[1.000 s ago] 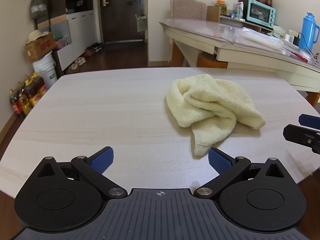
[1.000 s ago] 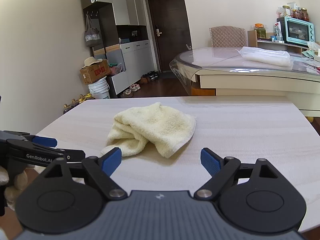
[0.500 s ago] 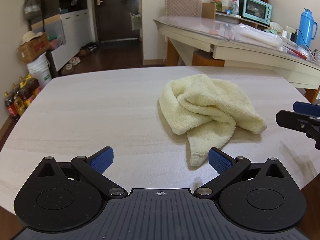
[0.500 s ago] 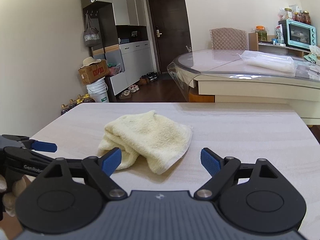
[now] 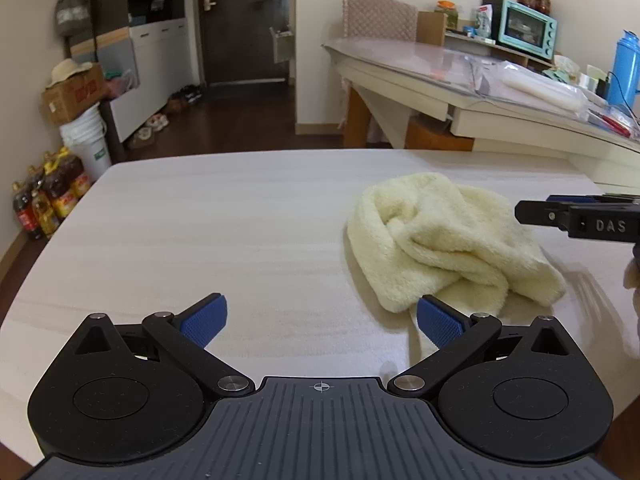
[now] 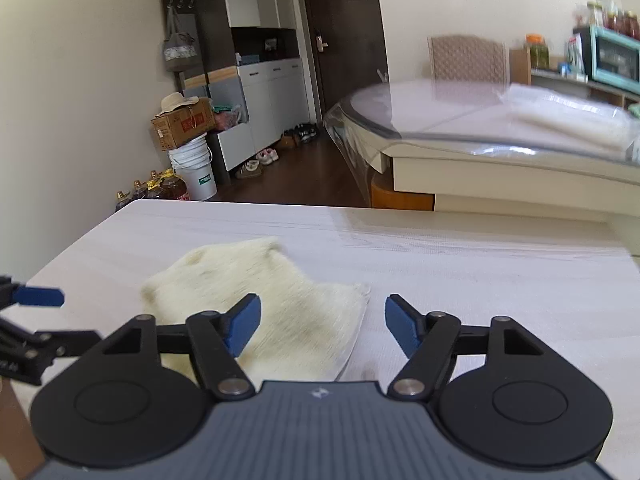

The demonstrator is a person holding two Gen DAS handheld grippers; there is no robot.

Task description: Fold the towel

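Note:
A crumpled pale yellow towel lies on the light wooden table. My left gripper is open and empty, just short of the towel's near end, which lies by its right fingertip. My right gripper is open and empty, low over the towel, with the towel's right corner between its fingers. The right gripper also shows at the right edge of the left wrist view, beside the towel. The left gripper shows at the left edge of the right wrist view.
A larger dining table with a glass top stands behind, with a teal oven and blue flask beyond. A bucket, box and oil bottles stand on the floor at the left.
Both grippers have moved forward to the towel. My right gripper has dropped low over the towel's right corner and its jaws have narrowed somewhat. The towel has not moved.

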